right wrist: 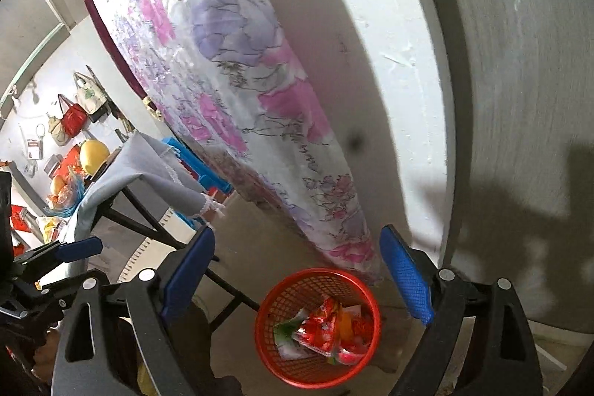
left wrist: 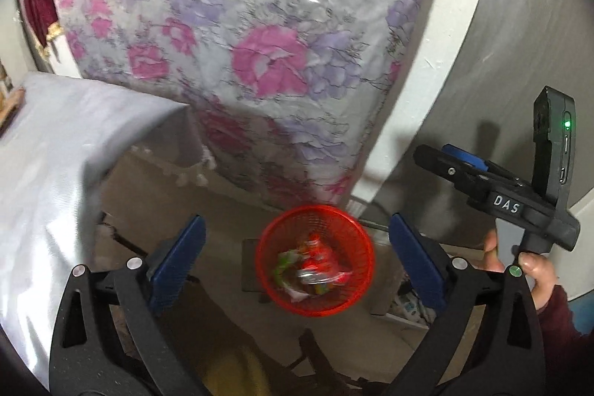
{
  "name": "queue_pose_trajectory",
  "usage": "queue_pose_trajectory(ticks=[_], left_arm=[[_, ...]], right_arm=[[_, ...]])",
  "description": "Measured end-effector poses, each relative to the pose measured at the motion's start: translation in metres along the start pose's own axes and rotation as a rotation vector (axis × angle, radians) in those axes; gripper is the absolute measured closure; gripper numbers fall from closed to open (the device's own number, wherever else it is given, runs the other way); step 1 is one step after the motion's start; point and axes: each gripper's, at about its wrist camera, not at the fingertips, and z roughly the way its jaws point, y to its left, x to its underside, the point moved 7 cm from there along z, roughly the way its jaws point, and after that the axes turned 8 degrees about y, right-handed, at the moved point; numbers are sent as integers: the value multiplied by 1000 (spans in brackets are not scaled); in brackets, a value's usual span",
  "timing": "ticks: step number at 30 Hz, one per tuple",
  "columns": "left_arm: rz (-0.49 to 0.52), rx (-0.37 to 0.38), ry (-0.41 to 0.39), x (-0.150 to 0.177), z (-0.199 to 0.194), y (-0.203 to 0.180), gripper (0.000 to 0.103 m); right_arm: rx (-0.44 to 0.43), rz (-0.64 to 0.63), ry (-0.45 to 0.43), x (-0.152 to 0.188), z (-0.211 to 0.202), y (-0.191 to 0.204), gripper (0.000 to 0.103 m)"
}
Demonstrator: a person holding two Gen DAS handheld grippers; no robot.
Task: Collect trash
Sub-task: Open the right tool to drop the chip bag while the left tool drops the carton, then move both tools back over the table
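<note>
Red plastic mesh makes up the basket (left wrist: 315, 260) that is sitting on the bare, dusty floor (left wrist: 222, 195), its round mouth facing straight up and its axis standing upright; being round, it has no long side to speak of. Crumpled wrappers (left wrist: 315, 266), red, green and clear, are lying in a heap on its bottom. Just behind it a floral mattress (left wrist: 237, 36) wrapped in shiny plastic is leaning on end against a pale wall (right wrist: 389, 62). To the left of the basket a counter draped in grey cloth (left wrist: 59, 166) is standing on dark folding legs, its near corner overhanging the floor. In the right wrist view bags (right wrist: 74, 114) are hanging on the far wall. The left hand-held gripper (left wrist: 293, 258) is hovering above the basket with its blue pads (left wrist: 178, 262) spread wide and nothing between them. The right hand-held gripper (right wrist: 297, 281) is likewise released, its jaws standing wide apart and empty above the basket, held by a hand (left wrist: 534, 277) in a dark red sleeve.
</note>
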Motion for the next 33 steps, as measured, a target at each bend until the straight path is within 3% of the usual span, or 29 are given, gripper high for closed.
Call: queue_pose_trajectory(ticks=[19, 25, 33], left_arm=[[-166, -106, -158, 30, -88, 71, 7], [-258, -144, -217, 50, -122, 113, 7], [-431, -243, -287, 101, -175, 198, 7]], right_arm=[[-58, -252, -23, 5, -40, 121, 8], [-65, -322, -34, 8, -54, 156, 6], [-99, -407, 3, 25, -52, 213, 6]])
